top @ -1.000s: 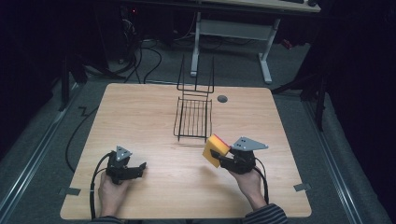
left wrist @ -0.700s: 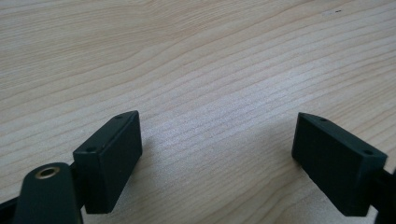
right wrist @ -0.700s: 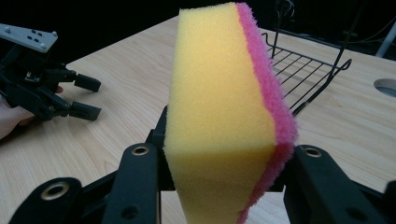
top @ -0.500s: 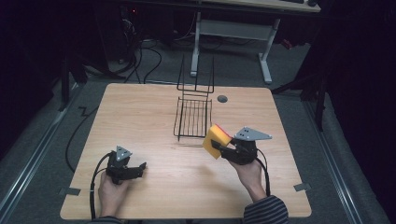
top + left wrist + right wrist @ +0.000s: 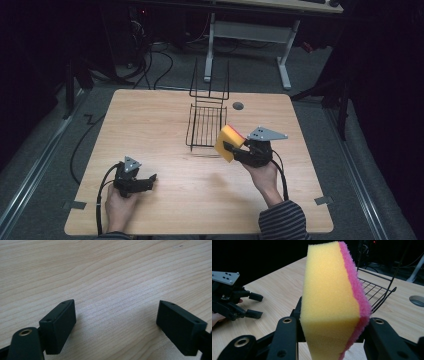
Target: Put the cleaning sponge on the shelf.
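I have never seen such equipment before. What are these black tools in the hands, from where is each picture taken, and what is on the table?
A person sits at a wooden table and holds a hand-operated gripper in each hand: a black tool with two jaws that pinch things.

The high view looks down from above the person. The two gripper views come from small cameras mounted on the tools, looking along their jaws.

On the table stands a black wire rack. The right gripper is raised near it and squeezes a yellow sponge with a pink scrubbing side. The left gripper rests low over bare wood, jaws apart, holding nothing. Its gripper view shows its two black fingertips.
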Available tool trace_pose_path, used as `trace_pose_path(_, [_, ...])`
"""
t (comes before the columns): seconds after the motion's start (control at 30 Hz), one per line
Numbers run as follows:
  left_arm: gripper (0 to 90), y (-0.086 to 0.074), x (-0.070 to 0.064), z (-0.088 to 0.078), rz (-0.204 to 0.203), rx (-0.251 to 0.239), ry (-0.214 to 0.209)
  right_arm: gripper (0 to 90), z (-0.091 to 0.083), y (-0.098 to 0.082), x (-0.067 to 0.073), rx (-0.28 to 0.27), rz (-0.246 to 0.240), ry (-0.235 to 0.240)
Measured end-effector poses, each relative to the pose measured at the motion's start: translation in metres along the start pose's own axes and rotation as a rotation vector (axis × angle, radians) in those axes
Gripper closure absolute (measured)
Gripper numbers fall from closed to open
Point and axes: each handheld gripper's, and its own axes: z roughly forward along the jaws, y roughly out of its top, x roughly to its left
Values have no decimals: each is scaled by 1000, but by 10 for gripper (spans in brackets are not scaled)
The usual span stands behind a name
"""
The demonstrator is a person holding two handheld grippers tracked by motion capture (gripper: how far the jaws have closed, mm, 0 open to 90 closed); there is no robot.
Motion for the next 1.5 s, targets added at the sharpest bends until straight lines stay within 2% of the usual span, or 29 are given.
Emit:
trace_pose_path(0.3, [167, 0, 0, 0, 0, 1, 0, 604, 9, 13, -3, 6, -21, -9])
trace_pose_path(0.83, [167, 0, 0, 0, 0, 0, 0, 607, 30, 30, -13, 0, -24, -26])
trace_pose_path(1.0, [167, 0, 0, 0, 1, 0, 0, 606, 43, 33, -14, 2, -60, -37])
trace_pose_path(1.2, [167, 0, 0, 0, 1, 0, 0, 607, 54, 35, -18, 4, -14, -39])
trace_pose_path(1.37, [167, 0, 0, 0, 1, 2, 1, 604, 62, 37, -17, 20, -42, -54])
trace_pose_path(1.5, [166, 0, 0, 0, 1, 1, 0, 604, 68, 38, -20, 19, -42, -55])
